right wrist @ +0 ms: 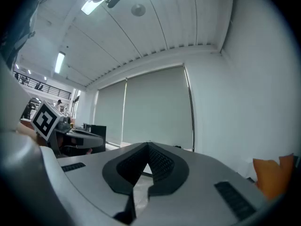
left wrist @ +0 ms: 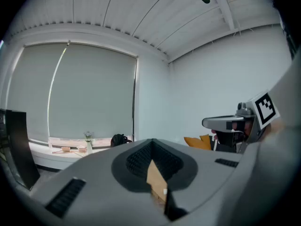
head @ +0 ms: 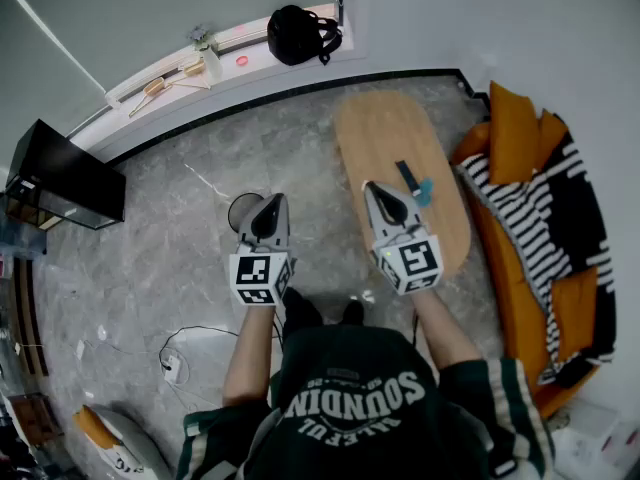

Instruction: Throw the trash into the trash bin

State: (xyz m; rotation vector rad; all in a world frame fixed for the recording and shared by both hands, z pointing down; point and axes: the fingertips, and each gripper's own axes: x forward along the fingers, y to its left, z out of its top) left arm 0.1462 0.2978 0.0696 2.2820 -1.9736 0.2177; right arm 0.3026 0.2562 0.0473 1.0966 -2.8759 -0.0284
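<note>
I hold both grippers level in front of me in the head view. My left gripper (head: pixel 271 202) hangs over the near edge of a round dark trash bin (head: pixel 240 209) on the floor. In the left gripper view the left gripper (left wrist: pixel 151 144) has its jaws together, with a tan scrap (left wrist: pixel 157 177) wedged in the slit between them. My right gripper (head: pixel 377 188) is over the oval wooden table (head: pixel 390 128), just short of a black and teal item (head: pixel 413 182) lying there. In its own view the right gripper (right wrist: pixel 148 147) is shut, with only pale floor showing through the slit.
An orange sofa with a striped blanket (head: pixel 545 203) runs along the table's right side. A black backpack (head: pixel 300 33) sits on the window ledge, and a black cabinet (head: pixel 62 174) stands at the left. A cable (head: pixel 185 353) trails on the grey floor near my feet.
</note>
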